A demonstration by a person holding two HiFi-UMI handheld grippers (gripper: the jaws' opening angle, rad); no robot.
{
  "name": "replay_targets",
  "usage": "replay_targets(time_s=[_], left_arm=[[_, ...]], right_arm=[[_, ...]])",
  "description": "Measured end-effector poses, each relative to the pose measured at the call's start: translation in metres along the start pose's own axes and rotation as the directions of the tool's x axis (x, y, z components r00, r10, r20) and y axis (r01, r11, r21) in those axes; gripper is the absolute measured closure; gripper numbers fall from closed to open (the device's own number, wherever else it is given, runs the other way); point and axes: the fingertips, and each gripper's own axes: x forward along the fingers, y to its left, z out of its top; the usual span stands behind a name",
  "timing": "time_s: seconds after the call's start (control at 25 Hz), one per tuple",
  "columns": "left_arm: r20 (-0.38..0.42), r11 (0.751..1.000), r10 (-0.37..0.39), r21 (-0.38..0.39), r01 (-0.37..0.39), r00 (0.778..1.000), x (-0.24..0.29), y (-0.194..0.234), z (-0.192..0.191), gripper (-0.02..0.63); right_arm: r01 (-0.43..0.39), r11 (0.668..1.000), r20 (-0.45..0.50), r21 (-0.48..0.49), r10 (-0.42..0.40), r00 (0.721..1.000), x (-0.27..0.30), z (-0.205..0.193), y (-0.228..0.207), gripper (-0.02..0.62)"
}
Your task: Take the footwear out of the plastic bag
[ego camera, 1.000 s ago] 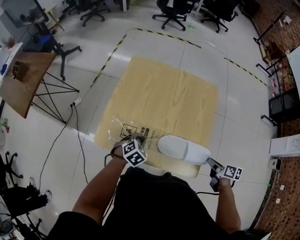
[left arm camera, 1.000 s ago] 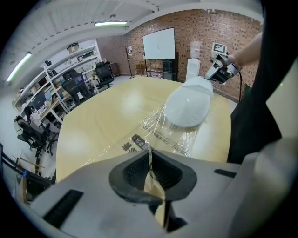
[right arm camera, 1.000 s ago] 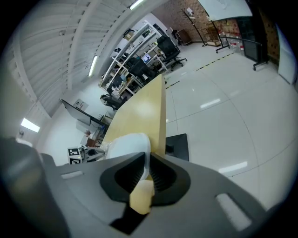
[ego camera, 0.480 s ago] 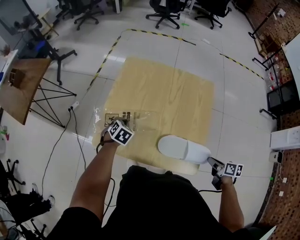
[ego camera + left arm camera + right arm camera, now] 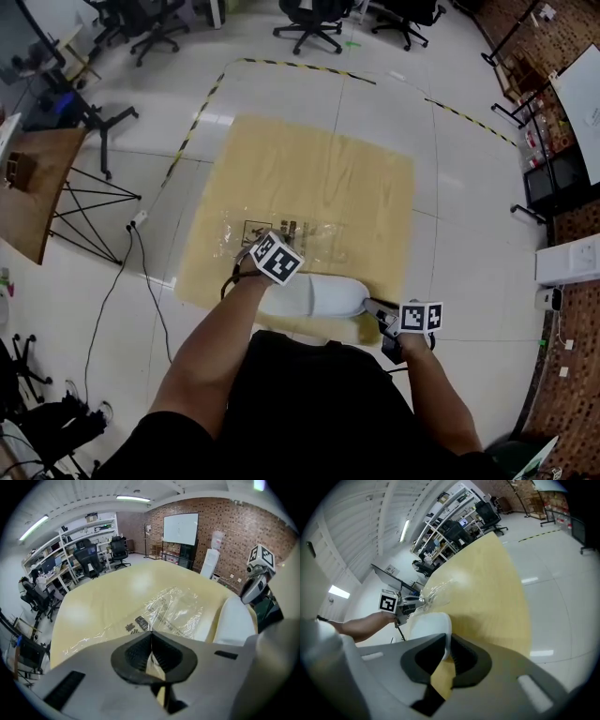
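The white slipper (image 5: 311, 296) lies at the near edge of the yellow mat (image 5: 309, 169), clear of the plastic bag (image 5: 298, 234), which lies just beyond it. The right gripper (image 5: 445, 644) is clamped on the slipper's right end, evidently to draw it away. The left gripper (image 5: 150, 637) has its jaws pressed together at the bag's near edge (seemingly nipping the film), probably to anchor the bag against the pull.
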Motion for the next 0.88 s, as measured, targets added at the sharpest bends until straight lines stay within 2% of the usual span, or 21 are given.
replay_targets(time_s=[0.16, 0.28, 0.4, 0.48, 0.64, 0.8, 0.88], left_arm=[[0.006, 0.999, -0.016, 0.027, 0.016, 1.0, 0.004, -0.007, 0.015, 0.597], [0.027, 0.999, -0.047, 0.024, 0.046, 0.999, 0.003, -0.008, 0.023, 0.589], [0.075, 0.995, -0.098, -0.009, 0.099, 0.992, -0.004, -0.009, 0.028, 0.52], [0.125, 0.991, -0.125, -0.035, 0.13, 0.984, -0.016, -0.011, 0.032, 0.517], [0.261, 0.977, -0.16, -0.096, 0.19, 0.952, -0.057, -0.01, 0.034, 0.536], [0.366, 0.953, -0.184, -0.162, 0.257, 0.912, -0.106, -0.017, 0.018, 0.565], [0.399, 0.933, -0.225, -0.174, 0.314, 0.889, -0.128, -0.03, 0.0, 0.593]], right_arm=[[-0.01, 1.0, -0.039, -0.014, 0.01, 0.999, 0.023, 0.0, 0.016, 0.555], [0.025, 1.0, -0.044, -0.005, -0.026, 0.999, 0.033, 0.001, 0.016, 0.548], [0.07, 0.997, -0.02, -0.013, -0.07, 0.997, 0.03, 0.004, 0.011, 0.519], [0.095, 0.995, -0.014, -0.029, -0.096, 0.995, 0.022, 0.002, 0.009, 0.477], [0.142, 0.988, 0.027, -0.058, -0.141, 0.99, 0.005, -0.001, 0.014, 0.472], [0.155, 0.985, 0.163, -0.076, -0.141, 0.977, -0.018, 0.005, 0.045, 0.591], [0.144, 0.985, 0.229, -0.1, -0.118, 0.966, -0.022, 0.004, 0.071, 0.594]])
